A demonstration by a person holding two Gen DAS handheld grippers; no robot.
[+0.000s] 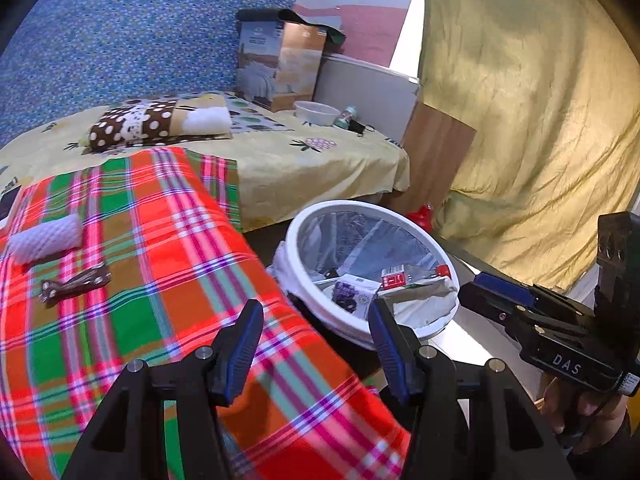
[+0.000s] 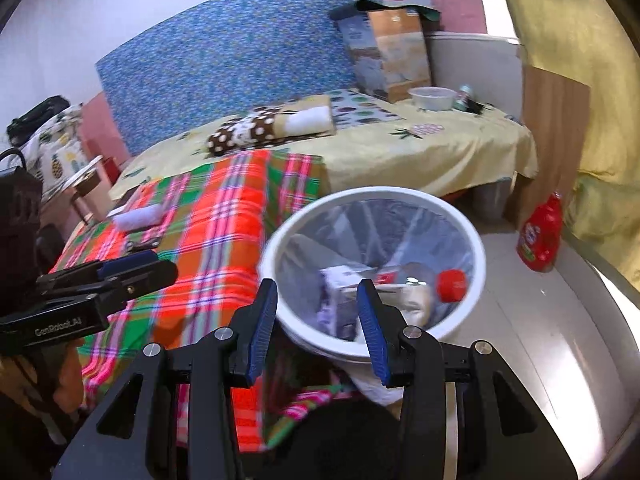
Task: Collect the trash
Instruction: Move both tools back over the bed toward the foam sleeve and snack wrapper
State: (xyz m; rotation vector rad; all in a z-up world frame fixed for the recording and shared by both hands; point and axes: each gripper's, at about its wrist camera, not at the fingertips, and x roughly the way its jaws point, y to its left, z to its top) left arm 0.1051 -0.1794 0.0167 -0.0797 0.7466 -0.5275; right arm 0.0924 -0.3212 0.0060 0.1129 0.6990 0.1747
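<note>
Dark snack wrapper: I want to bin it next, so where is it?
In the left wrist view, the dark snack wrapper lies at left on the plaid blanket, just below the white foam roll.

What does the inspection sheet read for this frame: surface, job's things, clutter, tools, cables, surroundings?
Surface: plaid cloth over a low surface beside the bed.
Job's things: white bin with liner on the floor, holding a carton and a red-capped bottle; dark wrapper and white foam sleeve lie on the cloth.
Clutter: bowl, printed bag, folded cloths on the bed.
Tools: left tool open, empty; right tool open, empty.
Cables: nothing seen.
Surroundings: yellow curtain, red bottle on the floor.
</note>
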